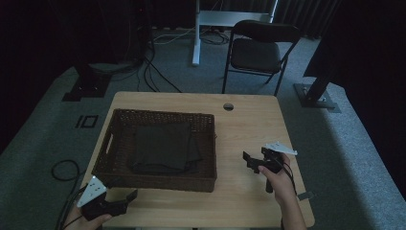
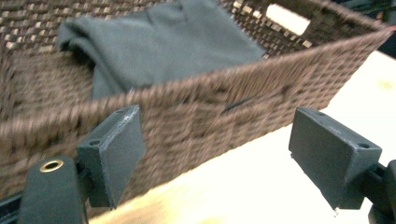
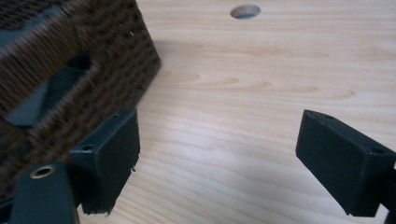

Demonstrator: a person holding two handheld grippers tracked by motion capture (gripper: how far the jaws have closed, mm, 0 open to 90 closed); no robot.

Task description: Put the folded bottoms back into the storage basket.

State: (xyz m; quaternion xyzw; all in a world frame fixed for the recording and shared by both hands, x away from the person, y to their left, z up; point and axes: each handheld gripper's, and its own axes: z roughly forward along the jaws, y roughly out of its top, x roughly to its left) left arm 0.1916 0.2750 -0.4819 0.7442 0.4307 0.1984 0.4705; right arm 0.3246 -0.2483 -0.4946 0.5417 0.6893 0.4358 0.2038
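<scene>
Hovering with left gripper and right gripper both gaping, empty; folded dark grey cloth lying inside brown woven wicker basket ahead. Risking snagging basket wall, dragging it, if reaching low.

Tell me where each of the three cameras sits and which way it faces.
High view: above the person's side, looking forward and down on the table; left gripper, right gripper and both hands show.
Left gripper view: rides the left gripper, facing the basket wall and dark cloth; open jaws show.
Right gripper view: rides the right gripper, facing the tabletop beside the basket; open jaws show.
All share the basket.
</scene>
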